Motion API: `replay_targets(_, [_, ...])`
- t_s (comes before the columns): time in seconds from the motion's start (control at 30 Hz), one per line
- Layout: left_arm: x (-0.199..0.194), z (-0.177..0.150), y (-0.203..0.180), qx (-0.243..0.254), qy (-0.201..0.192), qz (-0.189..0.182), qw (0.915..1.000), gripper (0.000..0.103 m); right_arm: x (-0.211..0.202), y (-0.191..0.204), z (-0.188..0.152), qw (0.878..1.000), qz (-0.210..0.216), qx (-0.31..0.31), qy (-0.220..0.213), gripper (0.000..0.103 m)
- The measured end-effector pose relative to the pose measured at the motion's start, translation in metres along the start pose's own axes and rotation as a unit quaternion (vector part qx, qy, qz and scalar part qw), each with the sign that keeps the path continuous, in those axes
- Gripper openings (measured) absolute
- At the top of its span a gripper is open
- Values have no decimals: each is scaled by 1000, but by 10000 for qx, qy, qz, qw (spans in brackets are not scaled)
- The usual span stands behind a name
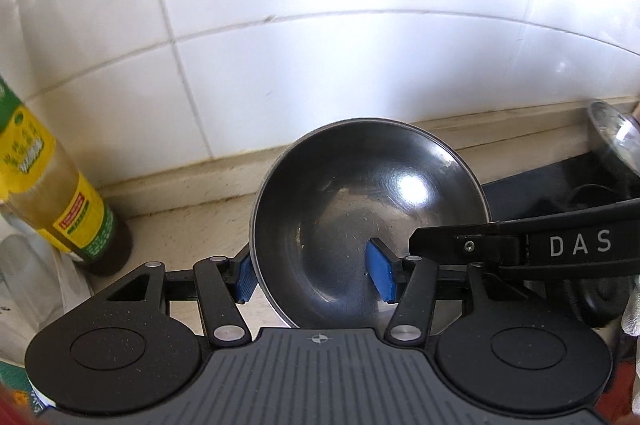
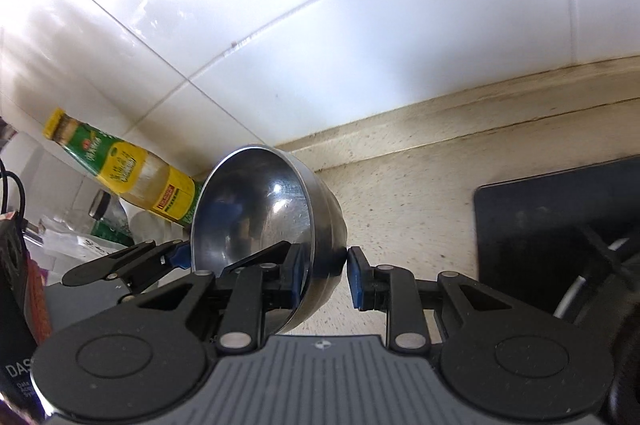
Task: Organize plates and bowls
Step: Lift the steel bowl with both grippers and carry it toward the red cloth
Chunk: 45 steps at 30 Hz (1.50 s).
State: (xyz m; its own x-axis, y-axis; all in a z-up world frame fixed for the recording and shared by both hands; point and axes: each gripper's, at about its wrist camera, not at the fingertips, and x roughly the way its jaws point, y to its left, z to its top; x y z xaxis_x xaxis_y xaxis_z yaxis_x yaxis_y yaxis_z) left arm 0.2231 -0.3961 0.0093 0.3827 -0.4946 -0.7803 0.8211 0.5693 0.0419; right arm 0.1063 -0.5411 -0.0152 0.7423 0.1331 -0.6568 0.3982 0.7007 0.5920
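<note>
A steel bowl (image 1: pixel 368 217) is tilted above the beige counter, near the tiled wall. My left gripper (image 1: pixel 316 275) is open and straddles the bowl's left rim, one blue pad outside and one inside. My right gripper (image 2: pixel 324 277) is open and straddles the bowl (image 2: pixel 264 209) at its right rim, its left pad inside, its right pad close to the outer wall. The right gripper's arm also shows in the left wrist view (image 1: pixel 520 245). A second shiny steel dish (image 1: pixel 616 137) is at the far right edge.
A yellow-labelled sauce bottle (image 1: pixel 52 185) stands left of the bowl, also in the right wrist view (image 2: pixel 132 169), with jars and clutter (image 2: pixel 100 225) beside it. A black stove top (image 2: pixel 560 217) lies to the right. White tiled wall (image 1: pixel 320 25) behind.
</note>
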Motion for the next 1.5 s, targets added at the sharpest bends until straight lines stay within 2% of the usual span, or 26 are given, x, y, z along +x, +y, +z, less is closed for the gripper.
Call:
replay_targets(0.43, [-59, -17, -48, 452, -313, -231, 9982, 67, -77, -4, -36, 9990, -79, 108, -425, 26])
replay_targets(0.67, [-77, -38, -64, 525, -352, -255, 9977, 68, -91, -6, -58, 9995, -77, 73, -285, 26])
replay_targets(0.87, [-89, -58, -70, 395, -335, -199, 9985, 68, -93, -9, -71, 10000, -20, -42, -67, 26])
replay_targets(1.2, [-116, -93, -57, 139, -327, 1, 9994, 69, -93, 14, -99, 9988, 176, -399, 210, 26])
replay_targets(1.5, [-153, -122, -36, 30, -367, 145, 9992, 70, -97, 54, -128, 9971, 307, -627, 297, 26])
